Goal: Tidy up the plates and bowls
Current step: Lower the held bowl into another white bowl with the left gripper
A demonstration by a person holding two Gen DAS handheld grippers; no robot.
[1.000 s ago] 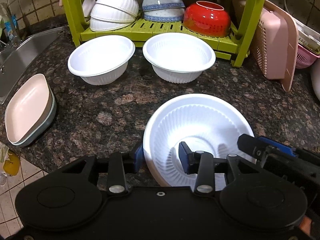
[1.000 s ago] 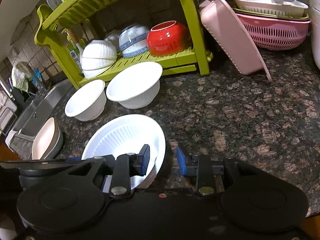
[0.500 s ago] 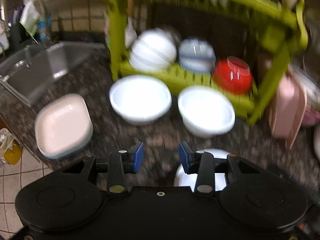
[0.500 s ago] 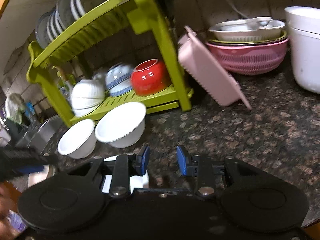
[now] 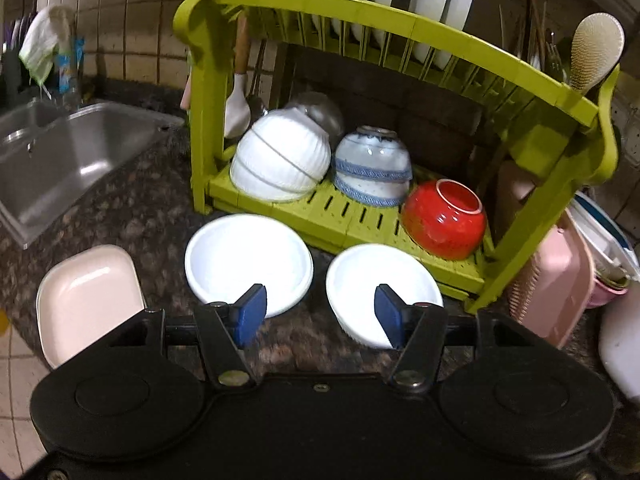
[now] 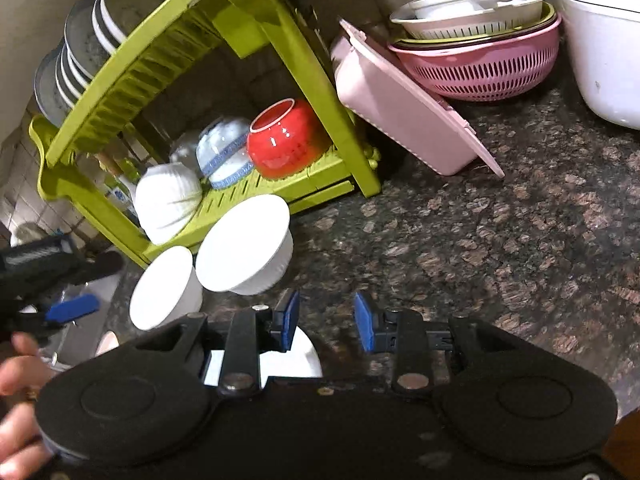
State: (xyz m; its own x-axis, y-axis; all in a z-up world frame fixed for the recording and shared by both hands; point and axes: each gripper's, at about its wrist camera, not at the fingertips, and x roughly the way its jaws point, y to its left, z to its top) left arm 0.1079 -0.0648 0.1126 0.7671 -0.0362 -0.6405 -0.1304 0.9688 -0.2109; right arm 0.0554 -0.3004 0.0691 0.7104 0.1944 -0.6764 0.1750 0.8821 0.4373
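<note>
the left gripper (image 5: 320, 312) hung at the lower middle of the left wrist view, its blue pads spread wide with nothing between them. just above it on the dark granite counter (image 6: 460, 240) sat two white bowls side by side: the left white bowl (image 5: 248, 264) behind the left pad and the right white bowl (image 5: 384, 288) behind the right pad. a pink square plate (image 5: 88, 292) lay at the lower left, near the counter's edge. the green dish rack (image 5: 400, 28) filled the upper middle, with a ribbed white bowl (image 5: 280, 164), a blue-banded bowl (image 5: 372, 168) and a red bowl (image 5: 444, 220) upturned on its lower shelf and plates upright in its top tier.

in the right wrist view the right gripper (image 6: 326, 322) was released too, pads apart and empty, over bare counter at the lower middle. a third white bowl (image 6: 296, 356) showed partly behind its left finger.
</note>
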